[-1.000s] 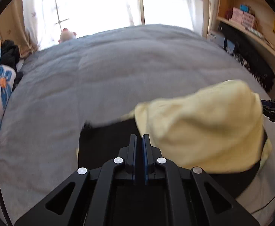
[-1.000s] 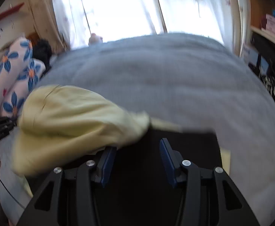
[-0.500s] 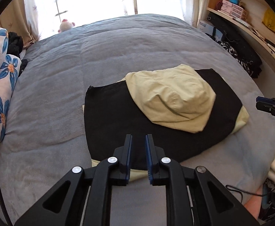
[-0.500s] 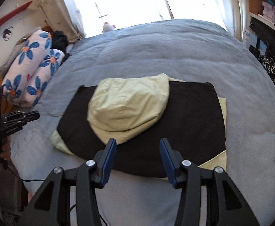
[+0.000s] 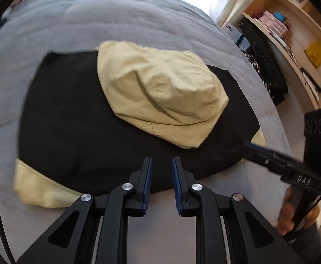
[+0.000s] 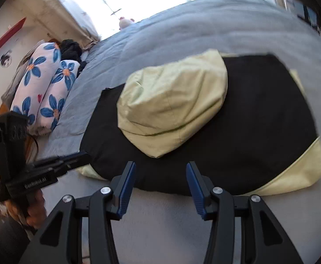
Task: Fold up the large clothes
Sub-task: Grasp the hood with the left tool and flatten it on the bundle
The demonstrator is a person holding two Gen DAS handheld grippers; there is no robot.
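A grey bed cover (image 5: 77,22) fills both views, and on it the garment (image 5: 77,118), black with pale yellow lining showing at its corners, is laid flat as a broad rectangle near the front edge of the bed. Its pale yellow hood (image 5: 160,96) has been turned down onto the black body, so a first fold can be judged done; the long sides and the final halving appear to be left. Flowered pillows (image 6: 44,88) are stacked at the far left. The right gripper (image 6: 160,176) is held moderately wide above the near hem with nothing between its jaws. The left gripper (image 5: 161,169) is seen with a narrow gap, its jaws having just been opening, and nothing is held there either.
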